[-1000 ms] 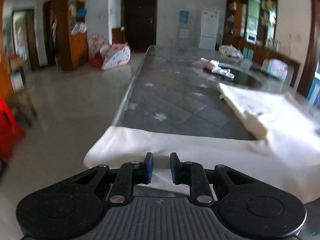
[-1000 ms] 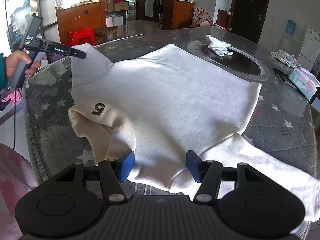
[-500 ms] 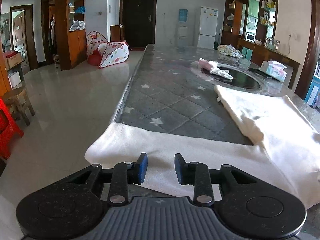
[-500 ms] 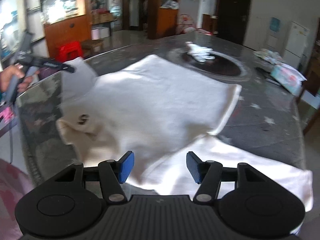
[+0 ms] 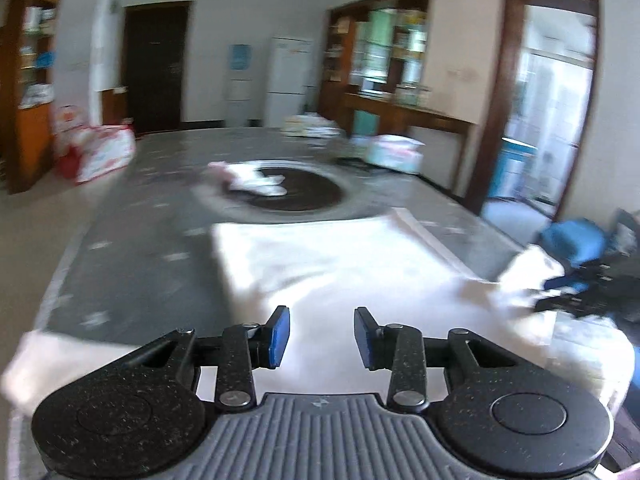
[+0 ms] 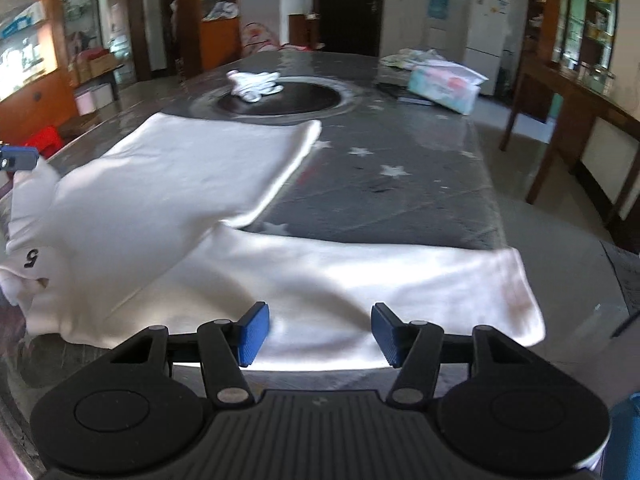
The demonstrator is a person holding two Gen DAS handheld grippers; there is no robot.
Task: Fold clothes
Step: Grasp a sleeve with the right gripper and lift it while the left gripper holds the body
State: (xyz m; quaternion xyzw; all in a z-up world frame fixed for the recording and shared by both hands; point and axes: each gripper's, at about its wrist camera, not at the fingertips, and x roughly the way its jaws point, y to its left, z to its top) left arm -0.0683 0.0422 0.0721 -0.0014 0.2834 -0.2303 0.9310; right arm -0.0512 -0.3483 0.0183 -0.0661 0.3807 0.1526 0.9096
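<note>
- The white sweatshirt [image 6: 168, 184] lies spread on the dark star-patterned table [image 6: 400, 184], filling the left and lower middle of the right wrist view; a black numeral "5" shows at its far left edge.
- One sleeve [image 6: 400, 276] stretches flat toward the lower right of that view, ending near the table's edge, not yet folded in.
- In the left wrist view the same garment [image 5: 328, 264] fills the centre, blurred, with a rumpled bit of cloth at the right edge.
- The right gripper [image 6: 320, 332] hovers at the sleeve's near edge with its blue pads spread wide and nothing between them.
- The left gripper [image 5: 322, 336] sits low over the cloth, pads likewise parted and holding nothing.
- The other tool's black tip [image 5: 576, 300] shows at the right of the left wrist view, close to the rumpled cloth; whether it touches, I cannot tell.
- Judged from this, the work is early: the garment is laid out roughly flat, but no fold is visible. Both sleeves and the body remain to be folded.
- Further off: a small white rag [image 6: 256, 86] on the round black inset [image 6: 312, 100] in the upper middle, and a tissue pack [image 6: 444, 84] to the upper right.
</note>
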